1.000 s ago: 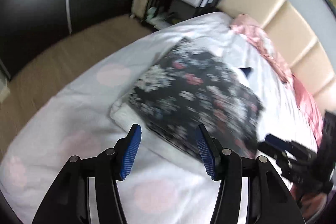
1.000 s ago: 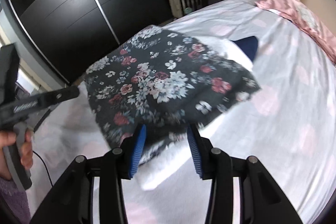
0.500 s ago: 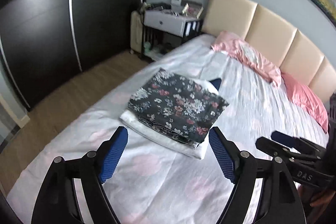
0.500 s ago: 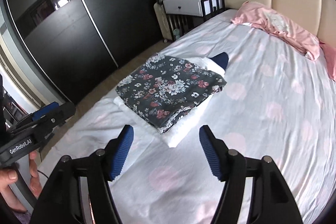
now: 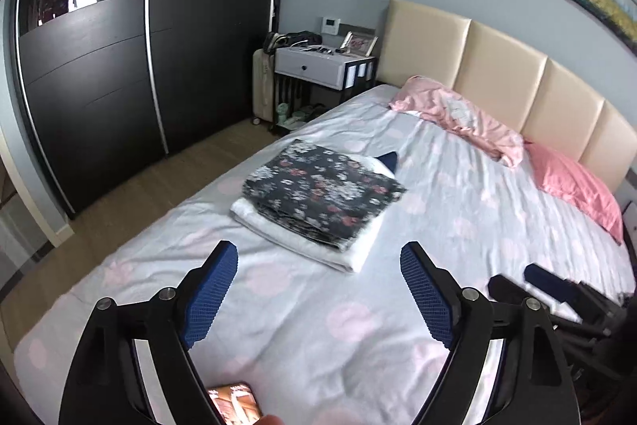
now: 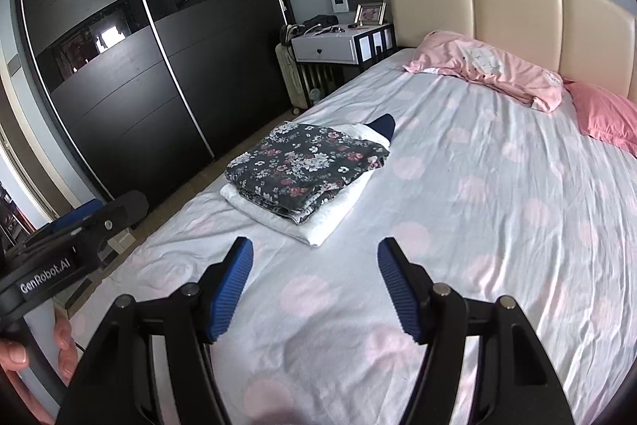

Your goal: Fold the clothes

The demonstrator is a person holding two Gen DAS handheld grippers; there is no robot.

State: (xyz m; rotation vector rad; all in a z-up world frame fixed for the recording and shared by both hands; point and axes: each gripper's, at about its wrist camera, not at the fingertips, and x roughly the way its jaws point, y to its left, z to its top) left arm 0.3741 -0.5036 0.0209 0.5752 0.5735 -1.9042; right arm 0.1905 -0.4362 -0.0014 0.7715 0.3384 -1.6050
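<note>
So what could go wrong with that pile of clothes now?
The floral garment sits skewed on the white folded cloth, with a corner hanging past its edge, so it might slide off. The stack lies near the bed's side, so a bump could tip it toward the floor. The pink garment looks unfolded.
</note>
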